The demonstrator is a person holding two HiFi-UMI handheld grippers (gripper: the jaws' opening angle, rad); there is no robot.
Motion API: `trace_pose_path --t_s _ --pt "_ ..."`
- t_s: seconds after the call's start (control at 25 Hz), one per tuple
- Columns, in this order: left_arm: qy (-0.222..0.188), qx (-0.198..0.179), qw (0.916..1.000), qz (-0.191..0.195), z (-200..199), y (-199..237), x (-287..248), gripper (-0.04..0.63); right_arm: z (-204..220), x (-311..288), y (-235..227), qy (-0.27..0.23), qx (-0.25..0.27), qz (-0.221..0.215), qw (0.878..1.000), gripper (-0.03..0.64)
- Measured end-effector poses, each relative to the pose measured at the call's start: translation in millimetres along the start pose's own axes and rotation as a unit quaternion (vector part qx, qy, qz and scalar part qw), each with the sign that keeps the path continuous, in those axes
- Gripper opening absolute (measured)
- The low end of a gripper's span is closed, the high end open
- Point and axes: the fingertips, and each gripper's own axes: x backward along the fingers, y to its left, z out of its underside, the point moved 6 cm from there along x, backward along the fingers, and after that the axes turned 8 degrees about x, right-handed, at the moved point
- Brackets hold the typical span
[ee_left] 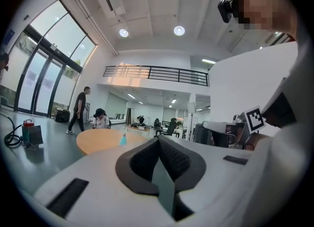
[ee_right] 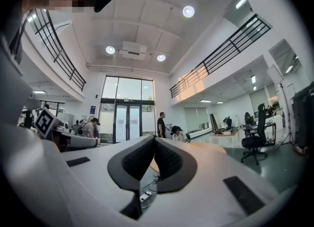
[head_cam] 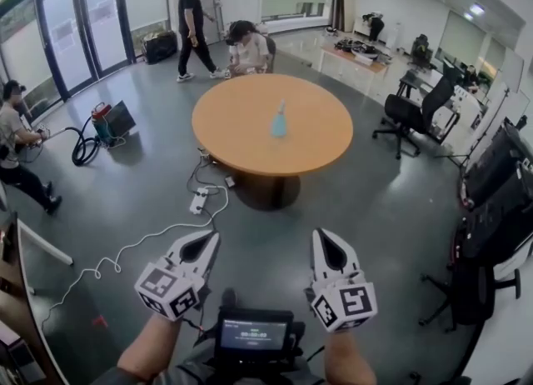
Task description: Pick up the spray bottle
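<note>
The small pale-blue plastic spray bottle (head_cam: 279, 120) stands upright near the middle of the round orange-brown wooden table (head_cam: 241, 143), well apart from you across open grey floor. Your left gripper (head_cam: 213, 237) and right gripper (head_cam: 320, 234) both point level toward it with jaws pressed together and nothing between them, so you'll need to open 1 before you reach it.

The bottle looks light, smooth and easy to tip. It would be safest to take it around the wider lower body, below the narrow nozzle.

A white power strip with its trailing cable (head_cam: 198, 201) lies on the floor between you and the table. 1 person sits at the table's far edge (head_cam: 249, 47). A black office chair (head_cam: 408, 117) stands off to the right.
</note>
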Motion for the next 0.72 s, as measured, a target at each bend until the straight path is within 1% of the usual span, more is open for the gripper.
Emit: trace_pose_path --t_s 0.08,0.16,0.32,0.48,0.6,0.72 --pt "-0.005 0.003 1.0000 -0.003 -8 21 -12 -0.005 -4 -16 -2 0.005 0.005 0.006 1.000 0.003" --pt "-0.011 0.008 0.9999 -0.009 -17 42 -23 -0.005 0 -37 -5 0.017 0.013 -0.007 1.000 0.004" --pt "-0.018 -0.001 0.9998 0.007 -31 71 -52 -0.005 6 -82 -13 0.026 0.006 0.000 1.000 0.003" --pt "-0.015 0.007 0.9998 0.014 -47 108 -81 -0.005 3 -130 -13 0.030 0.008 -0.004 0.999 0.003" --pt "-0.010 0.008 0.9998 0.018 -59 136 -99 -0.005 2 -161 -16 0.033 0.005 0.003 0.999 0.005" --pt "-0.013 0.004 0.9995 0.030 -69 158 -116 -0.005 -1 -187 -20 0.031 0.007 0.012 0.999 0.005"
